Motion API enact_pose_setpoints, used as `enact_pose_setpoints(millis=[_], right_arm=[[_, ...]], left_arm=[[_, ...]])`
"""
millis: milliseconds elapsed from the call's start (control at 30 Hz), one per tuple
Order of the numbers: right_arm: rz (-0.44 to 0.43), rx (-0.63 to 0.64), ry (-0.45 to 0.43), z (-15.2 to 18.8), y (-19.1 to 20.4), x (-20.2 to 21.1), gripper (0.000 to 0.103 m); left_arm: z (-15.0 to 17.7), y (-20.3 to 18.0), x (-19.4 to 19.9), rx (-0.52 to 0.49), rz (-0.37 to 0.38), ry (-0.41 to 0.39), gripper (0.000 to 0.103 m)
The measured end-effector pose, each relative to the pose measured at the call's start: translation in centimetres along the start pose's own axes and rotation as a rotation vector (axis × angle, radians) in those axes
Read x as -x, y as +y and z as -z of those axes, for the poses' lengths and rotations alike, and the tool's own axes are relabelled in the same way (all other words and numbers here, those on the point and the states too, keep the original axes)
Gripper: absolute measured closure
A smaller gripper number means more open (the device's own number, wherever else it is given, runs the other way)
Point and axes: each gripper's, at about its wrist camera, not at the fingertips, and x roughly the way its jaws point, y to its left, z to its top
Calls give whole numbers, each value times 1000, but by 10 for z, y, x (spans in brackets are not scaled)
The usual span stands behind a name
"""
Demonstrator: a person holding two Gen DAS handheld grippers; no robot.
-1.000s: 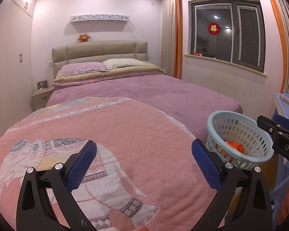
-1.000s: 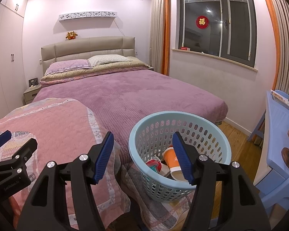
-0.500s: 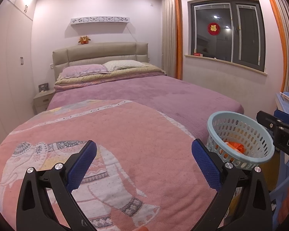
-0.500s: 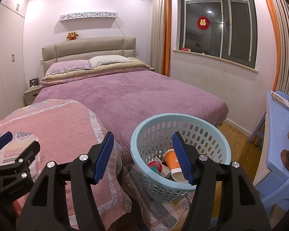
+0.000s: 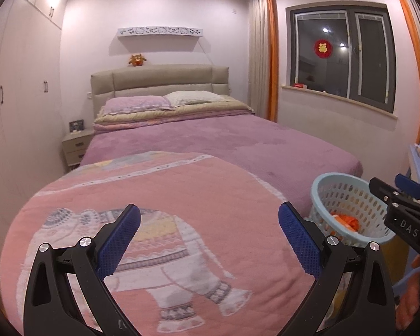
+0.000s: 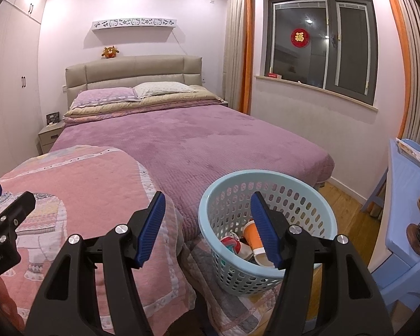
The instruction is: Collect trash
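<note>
Perforated round plastic basket (image 6: 267, 218) lower right, paper cup (image 6: 254, 238) inside; quilted pink blanket (image 5: 165, 196) lower left; both grippers (image 5: 209, 238) (image 6: 207, 225) apart, empty.

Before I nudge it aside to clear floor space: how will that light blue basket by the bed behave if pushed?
The light blue basket looks like thin perforated plastic, so probably light and a bit flexible. It holds only a few items, including an orange paper cup, so it would likely slide easily. It stands partly on a quilt edge, so it may snag or tip.
</note>
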Motion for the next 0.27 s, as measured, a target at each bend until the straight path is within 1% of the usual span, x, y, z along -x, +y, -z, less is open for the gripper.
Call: enact_pose_setpoints(millis=[133, 267], right_arm=[[-7, 6, -1, -3, 6, 3, 43], [-28, 20, -8, -9, 16, 2, 43]], left_arm=[[-3, 9, 0, 27, 13, 40, 7], [-7, 24, 9, 33, -37, 26, 7]])
